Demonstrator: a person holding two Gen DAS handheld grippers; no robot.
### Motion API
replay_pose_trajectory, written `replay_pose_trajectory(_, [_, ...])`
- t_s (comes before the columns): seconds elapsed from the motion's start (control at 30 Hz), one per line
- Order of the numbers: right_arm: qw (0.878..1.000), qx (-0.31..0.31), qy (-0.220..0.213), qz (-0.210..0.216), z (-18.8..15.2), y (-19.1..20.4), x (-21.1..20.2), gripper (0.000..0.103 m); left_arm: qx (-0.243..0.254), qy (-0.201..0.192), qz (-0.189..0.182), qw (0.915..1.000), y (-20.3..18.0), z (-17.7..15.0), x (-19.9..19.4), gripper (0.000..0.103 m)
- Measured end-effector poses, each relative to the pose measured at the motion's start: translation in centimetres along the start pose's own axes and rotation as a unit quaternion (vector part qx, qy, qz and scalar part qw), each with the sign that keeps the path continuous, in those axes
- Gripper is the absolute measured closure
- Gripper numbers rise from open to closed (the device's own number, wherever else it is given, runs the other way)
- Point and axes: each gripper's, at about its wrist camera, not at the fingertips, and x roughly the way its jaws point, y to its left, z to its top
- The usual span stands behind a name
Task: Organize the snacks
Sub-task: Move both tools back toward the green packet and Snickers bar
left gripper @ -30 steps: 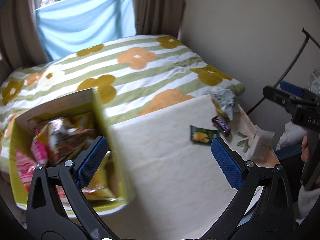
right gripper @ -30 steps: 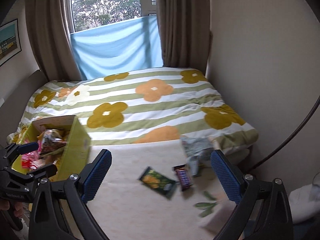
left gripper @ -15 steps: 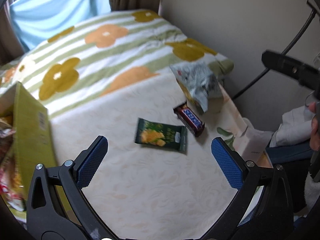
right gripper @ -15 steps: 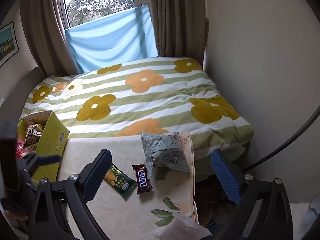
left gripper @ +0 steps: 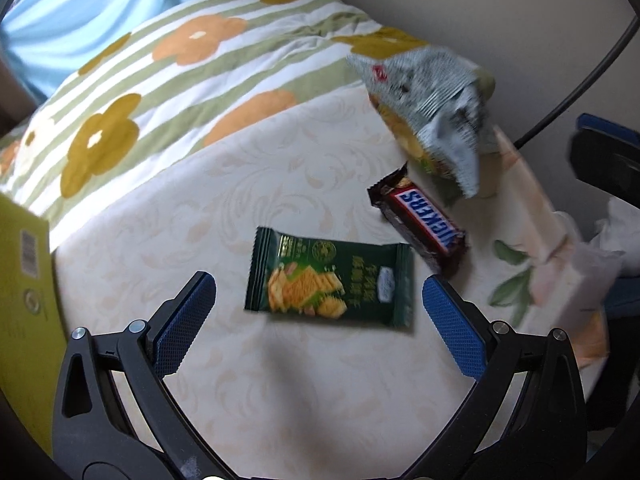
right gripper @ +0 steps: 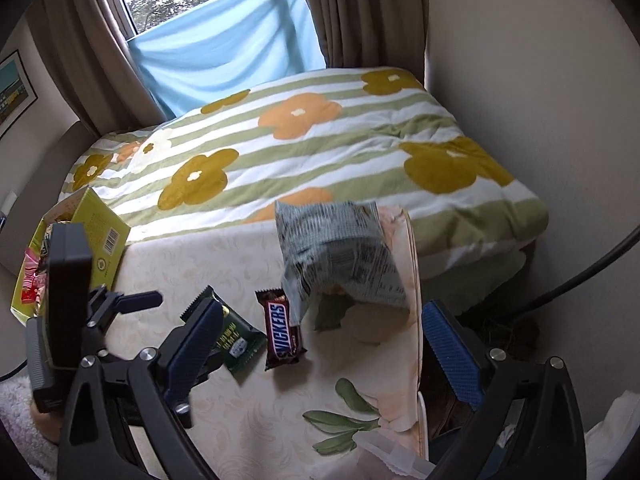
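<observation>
A green cracker packet (left gripper: 330, 282) lies flat on the cream tablecloth (left gripper: 200, 200), just ahead of my open, empty left gripper (left gripper: 316, 320). A Snickers bar (left gripper: 420, 224) lies to its right, and a silver-grey snack bag (left gripper: 428, 100) stands behind that. In the right wrist view I see the same packet (right gripper: 236, 340), bar (right gripper: 282, 328) and bag (right gripper: 336, 256). My right gripper (right gripper: 320, 344) is open and empty, above the table's right part. The left gripper (right gripper: 120, 308) shows there at the left, over the packet.
A yellow-green cardboard box (right gripper: 96, 240) with several snacks inside stands at the table's left end; its wall also shows in the left wrist view (left gripper: 24, 280). A bed with a flowered striped quilt (right gripper: 300, 140) lies behind the table. A wall is to the right.
My left gripper has swung right from the box and come down close over the green packet. My right gripper has moved right and nearer the grey bag. Both stay open.
</observation>
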Motion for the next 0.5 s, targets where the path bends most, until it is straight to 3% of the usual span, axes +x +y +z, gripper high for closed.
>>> replay_pose_trajectory(0.2, [1.000,0.017,0.015,-0.009,-0.6,-0.7,1.3,0.004,0.028,0.009,0.016,0.9994,-0.5,0.0,2.5,0.000])
replay_pose_trajectory(0.5, [0.999,0.030,0.015,-0.008,-0.9,-0.5,1.4,0.004,0.021,0.025,0.020,0.9993,1.2,-0.9,2.1,0.000])
